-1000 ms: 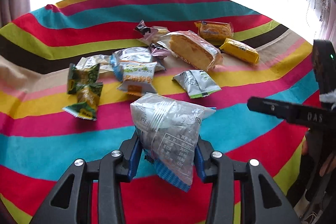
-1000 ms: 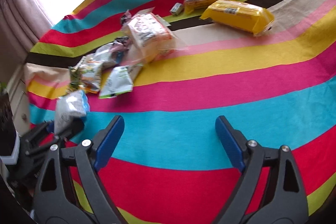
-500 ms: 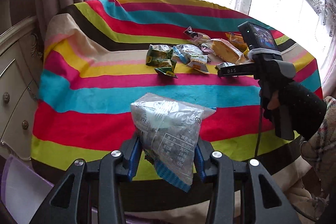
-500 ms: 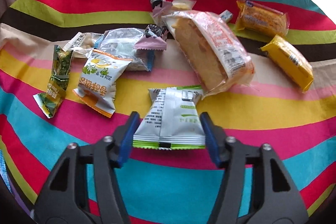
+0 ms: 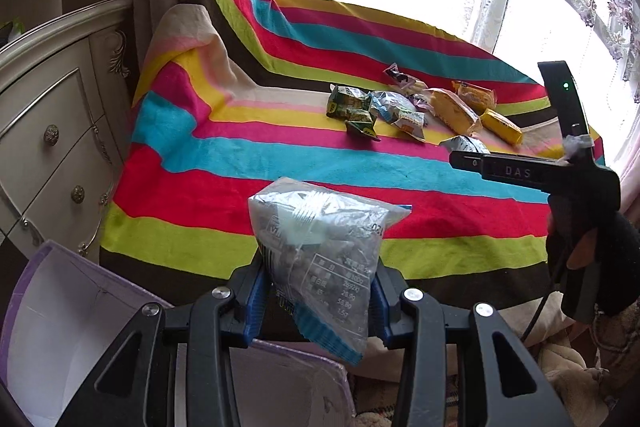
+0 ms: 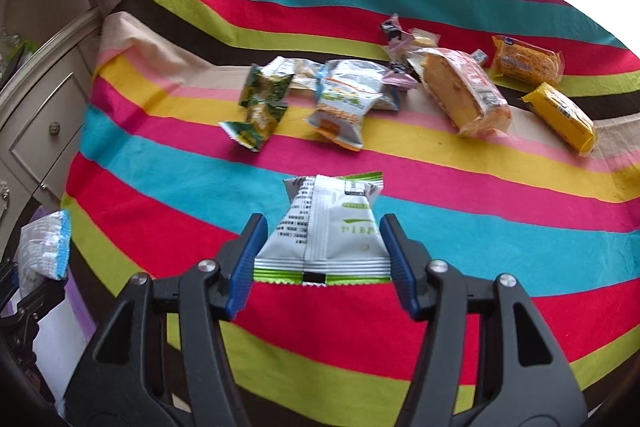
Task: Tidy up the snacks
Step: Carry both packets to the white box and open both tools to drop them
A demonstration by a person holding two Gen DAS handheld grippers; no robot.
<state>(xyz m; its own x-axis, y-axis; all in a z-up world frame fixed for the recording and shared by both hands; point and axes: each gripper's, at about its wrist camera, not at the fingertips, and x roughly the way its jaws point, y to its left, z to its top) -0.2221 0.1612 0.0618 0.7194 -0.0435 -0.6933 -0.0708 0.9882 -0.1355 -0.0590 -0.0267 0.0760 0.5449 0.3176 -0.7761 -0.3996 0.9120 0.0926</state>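
Snacks mid-sort: the left claw [image 5: 316, 303] pinches a clear silvery packet [image 5: 320, 259] by its sides, held off the tabletop's near edge & above a pale purple box [image 5: 60, 311] on the floor beside a cream dresser [image 5: 48, 115]. Right claw [image 6: 322, 263] grips a white-and-green sachet [image 6: 332, 227] across its width, lifted over the striped cloth [image 6: 160, 187]; a gloved hand [image 5: 592, 259] works that tool. Approx. eight more packs lie in a loose cluster toward the window side, incl. a wrapped cake slice [image 6: 464, 95], a yellow bar [image 6: 560, 115], an orange biscuit pack [image 6: 524, 63] and green candy wrappers [image 6: 260, 103]. Step in hand looks like carry-to-bin w/ both claws loaded. Next move prob. calls for bringing the silvery packet squarely over the box mouth before letting go, then the sachet after it. Crinkly film may slip or cling, so a clean release matters.
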